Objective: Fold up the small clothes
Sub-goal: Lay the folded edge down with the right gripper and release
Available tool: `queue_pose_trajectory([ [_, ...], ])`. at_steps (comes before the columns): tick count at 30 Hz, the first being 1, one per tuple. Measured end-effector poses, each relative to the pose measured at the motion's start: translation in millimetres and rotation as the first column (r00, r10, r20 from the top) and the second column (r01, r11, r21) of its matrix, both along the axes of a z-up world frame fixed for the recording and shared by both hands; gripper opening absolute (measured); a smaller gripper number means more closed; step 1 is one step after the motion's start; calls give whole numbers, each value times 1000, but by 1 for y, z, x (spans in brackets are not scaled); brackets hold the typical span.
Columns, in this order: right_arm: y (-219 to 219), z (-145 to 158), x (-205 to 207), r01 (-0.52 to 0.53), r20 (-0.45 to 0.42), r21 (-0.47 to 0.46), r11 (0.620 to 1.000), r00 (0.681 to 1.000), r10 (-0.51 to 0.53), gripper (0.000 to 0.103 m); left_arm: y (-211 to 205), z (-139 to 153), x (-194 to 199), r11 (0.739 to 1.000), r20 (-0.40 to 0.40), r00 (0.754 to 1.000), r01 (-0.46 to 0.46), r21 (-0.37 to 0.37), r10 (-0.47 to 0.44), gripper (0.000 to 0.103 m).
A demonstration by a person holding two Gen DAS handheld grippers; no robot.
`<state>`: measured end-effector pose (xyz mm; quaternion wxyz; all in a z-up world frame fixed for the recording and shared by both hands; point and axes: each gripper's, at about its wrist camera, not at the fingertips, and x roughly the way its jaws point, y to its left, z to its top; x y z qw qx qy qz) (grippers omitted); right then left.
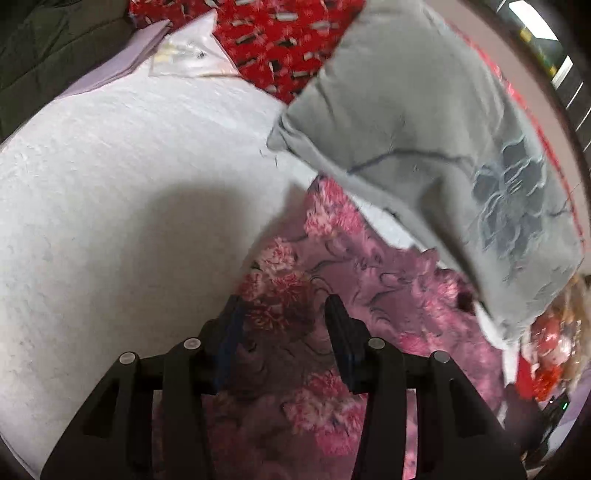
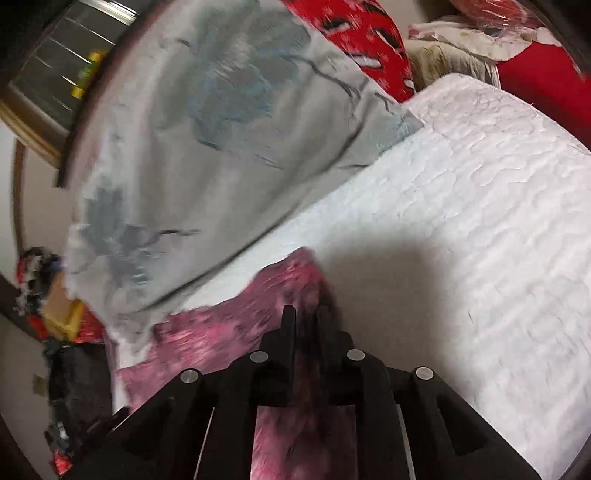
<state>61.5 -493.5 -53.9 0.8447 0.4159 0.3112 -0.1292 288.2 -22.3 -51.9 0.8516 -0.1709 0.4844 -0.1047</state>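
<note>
1. The right gripper has its jaws narrowed almost together on a fold of the pink floral garment; the cloth runs up between them, so it looks pinched, likely to lift or drag an edge over.
2. The left gripper has its jaws standing apart over the same pink floral garment. Cloth lies beneath and between them, but the pads do not press on it; it reads as poised to take a second hold.
3. The garment lies rumpled at the near edge of the bed, on the white quilted cover, which gives a flat place for folding.
4. Just beyond it a grey pillow with a blue flower print leans over the garment's far side.
5. Further back sit a red patterned cushion and a folded lilac cloth, well clear of the work.
</note>
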Motion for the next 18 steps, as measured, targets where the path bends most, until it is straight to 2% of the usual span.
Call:
queue_pose_trajectory([
  [1, 4, 3, -12, -10, 10, -1, 1000, 1000, 10, 32, 2, 4, -4, 1000, 3, 1000, 12, -16, -12, 44],
  [3, 15, 1, -34, -42, -5, 4, 999, 999, 42, 47, -3, 6, -13, 998, -8, 999, 52, -25, -53, 44],
  [4, 25, -4, -46, -56, -22, 4, 998, 998, 56, 47, -9, 6, -19, 996, -6, 996, 86, -16, -86, 44],
  [5, 28, -8, -53, -70, -31, 6, 998, 997, 70, 46, -17, 5, -24, 994, -7, 994, 111, 9, -111, 44],
  [6, 37, -14, -54, -92, -43, 11, 996, 995, 92, 38, -23, 2, -29, 990, -11, 991, 132, 40, -131, 44],
  [7, 45, -19, -56, -131, -65, 7, 991, 989, 131, 9, -30, -4, -34, 984, -17, 987, 159, 76, -158, 44],
  [8, 54, -17, -59, -169, -85, -46, 984, 983, 165, 9, -35, -7, -37, 980, -21, 985, 172, 102, -170, 44],
  [11, 60, 0, -75, -119, 9, -114, 986, 993, 121, 8, -38, -13, -41, 974, -13, 986, 165, 154, -164, 45],
  [13, 58, -6, -73, -105, -33, -120, 987, 994, 102, 8, -37, -13, -43, 972, -7, 985, 172, 162, -173, 45],
  [15, 58, -25, -66, -126, -168, -102, 987, 980, 107, 9, -34, -12, -44, 970, -13, 983, 181, 161, -182, 45],
  [16, 61, -21, -71, -115, -156, -115, 987, 983, 96, 15, -27, -10, -44, 975, -17, 985, 172, 139, -171, 44],
  [18, 62, -6, -84, -69, -97, -115, 991, 994, 58, 18, -15, -3, -47, 983, -2, 989, 147, 109, -148, 45],
])
